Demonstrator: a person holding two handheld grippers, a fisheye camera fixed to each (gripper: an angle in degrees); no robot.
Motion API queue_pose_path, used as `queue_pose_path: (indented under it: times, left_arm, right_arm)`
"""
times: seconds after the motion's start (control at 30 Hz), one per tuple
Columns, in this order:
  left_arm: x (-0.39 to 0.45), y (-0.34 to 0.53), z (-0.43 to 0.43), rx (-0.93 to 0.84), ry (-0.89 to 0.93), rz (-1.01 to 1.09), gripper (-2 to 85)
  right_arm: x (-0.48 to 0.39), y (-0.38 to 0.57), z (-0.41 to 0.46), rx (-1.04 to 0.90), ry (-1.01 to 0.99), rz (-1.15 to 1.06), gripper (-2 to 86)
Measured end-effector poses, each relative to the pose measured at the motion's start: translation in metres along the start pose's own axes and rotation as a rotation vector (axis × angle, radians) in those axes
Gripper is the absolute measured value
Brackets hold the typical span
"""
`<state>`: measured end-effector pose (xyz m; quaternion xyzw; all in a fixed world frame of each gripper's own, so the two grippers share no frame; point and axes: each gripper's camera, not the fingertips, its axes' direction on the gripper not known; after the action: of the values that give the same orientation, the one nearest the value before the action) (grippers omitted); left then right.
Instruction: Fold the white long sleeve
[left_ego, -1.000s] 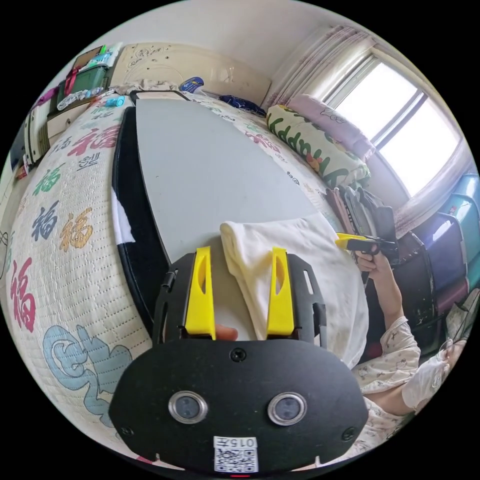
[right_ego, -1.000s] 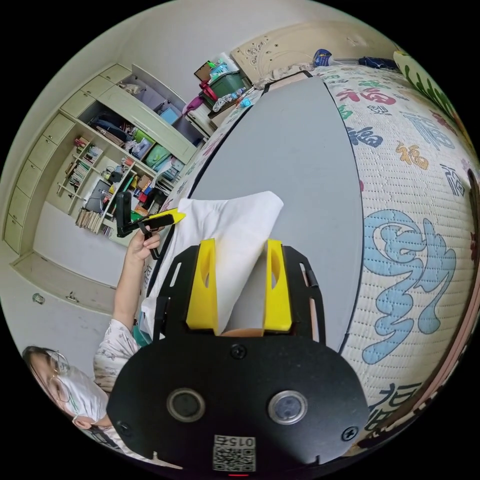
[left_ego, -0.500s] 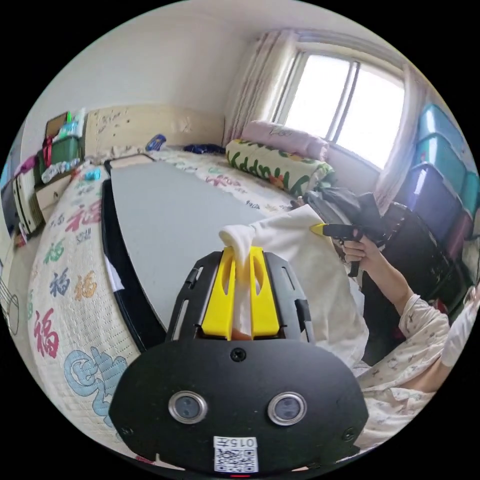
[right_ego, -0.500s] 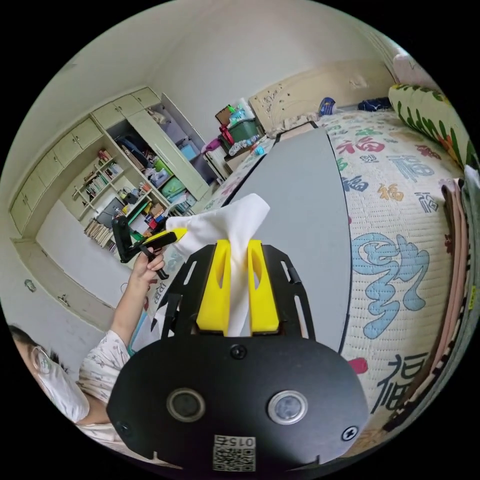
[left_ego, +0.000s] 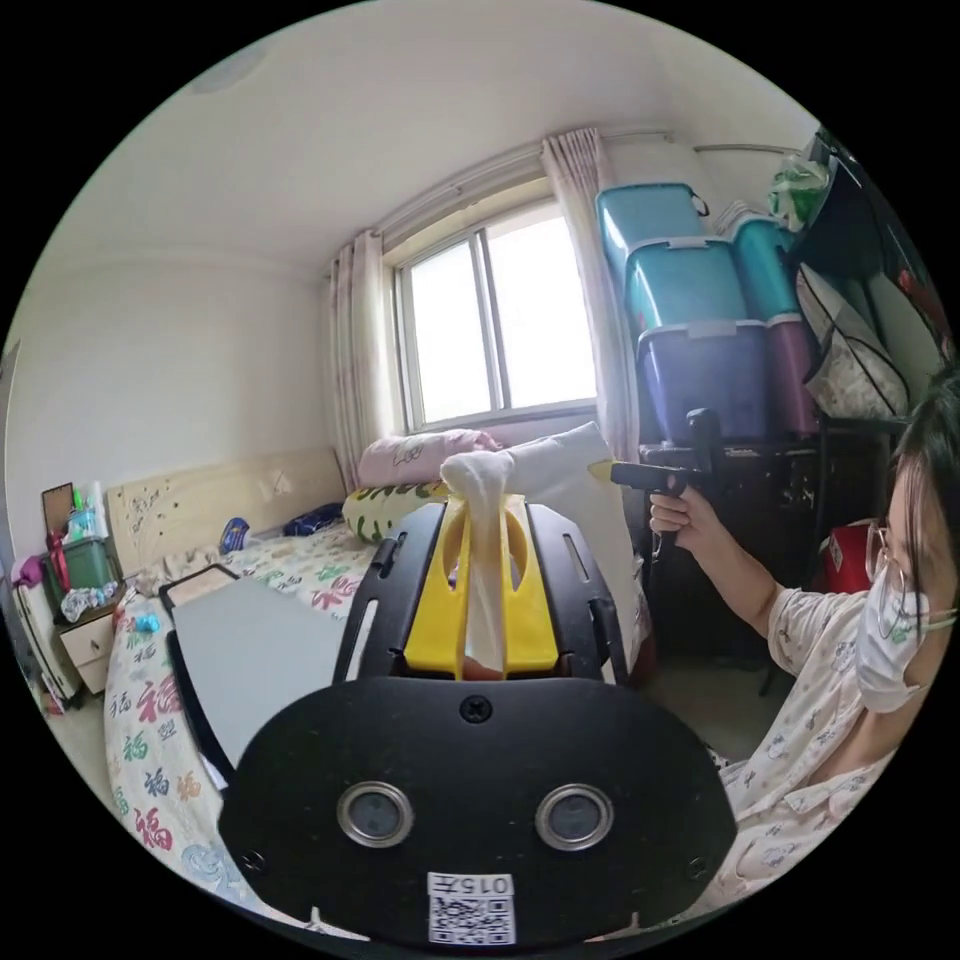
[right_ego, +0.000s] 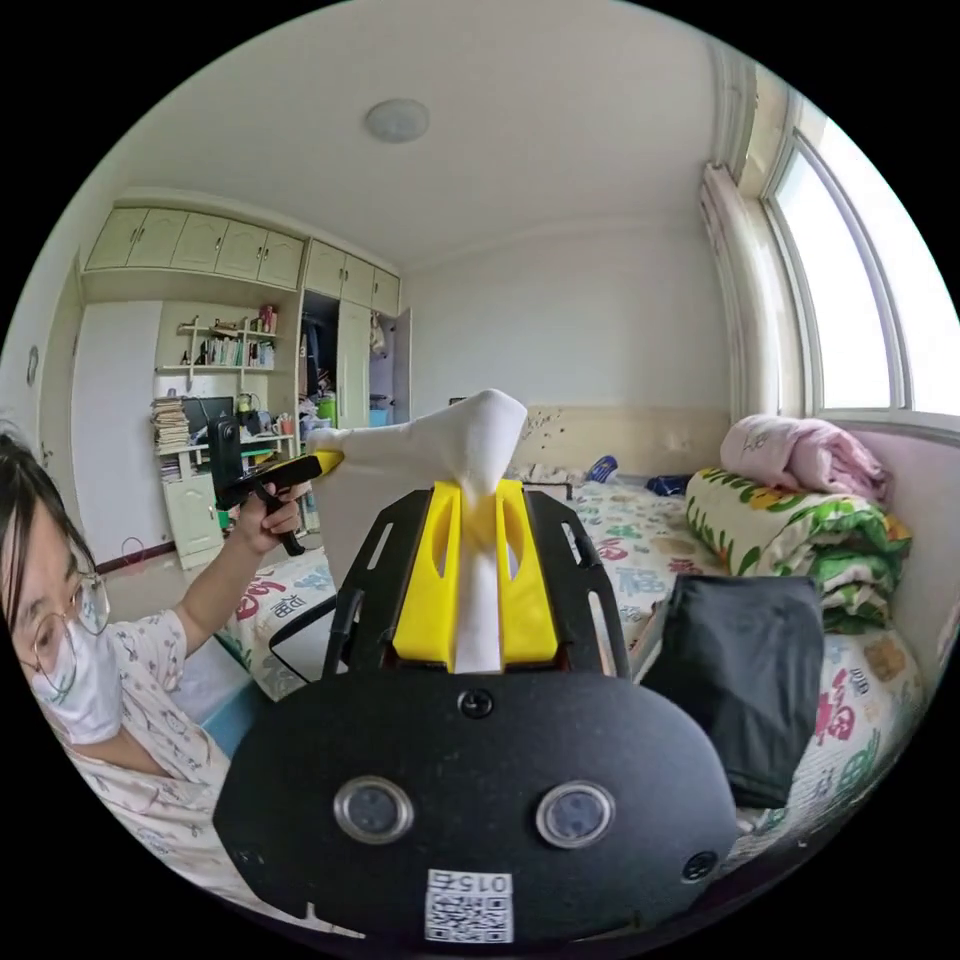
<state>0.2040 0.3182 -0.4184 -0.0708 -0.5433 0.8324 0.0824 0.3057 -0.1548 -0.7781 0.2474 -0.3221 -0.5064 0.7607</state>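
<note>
- Both tongs are clamped narrow on the white long sleeve: the left gripper (left_ego: 485, 510), at the centre of the left gripper view, has its yellow jaws pressed on a bunched edge of the shirt (left_ego: 560, 470), and the right gripper (right_ego: 478, 500), at the centre of the right gripper view, pinches another bunch of the same cloth (right_ego: 440, 445).
- A second ago both sets of jaws stood wide apart around the cloth, low over the grey board; since then they have closed and the shirt has been lifted.
- Each pair of tongs also appears in the other's view: the right one at centre right of the left gripper view, held by a hand (left_ego: 678, 515), and the left one at centre left of the right gripper view, its yellow tip at the cloth's edge.
- Between the two grips the shirt is stretched out in the air, with its lower part hanging behind the black gripper bodies.
- My reading is that the pickup is done and the garment is being held up to be spread or shaken flat before any fold is made.
- Lower left in the left gripper view, the grey board (left_ego: 250, 650) lies on the patterned bedspread (left_ego: 135, 740), well below the cloth.
- Right of centre in the right gripper view, a folded dark garment (right_ego: 745, 660) lies on the bed.
</note>
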Motion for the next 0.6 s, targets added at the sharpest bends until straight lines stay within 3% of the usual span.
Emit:
queue_pose_path:
  times: [0.17, 0.3, 0.43, 0.6]
  left_arm:
    - [0.026, -0.096, 0.091, 0.101, 0.139, 0.011, 1.6]
    - [0.025, -0.140, 0.185, 0.107, 0.207, -0.033, 1.5]
    - [0.001, -0.157, 0.321, 0.029, 0.243, -0.134, 1.6]
    - [-0.039, -0.135, 0.485, -0.144, 0.144, -0.255, 2.1]
  right_arm:
    - [0.023, -0.006, -0.073, 0.067, 0.233, -0.064, 6.0]
    - [0.064, -0.003, -0.073, 0.039, 0.381, -0.059, 5.9]
    - [0.149, 0.010, -0.022, -0.088, 0.470, -0.006, 6.0]
    - [0.268, 0.051, 0.091, -0.347, 0.512, 0.131, 6.2]
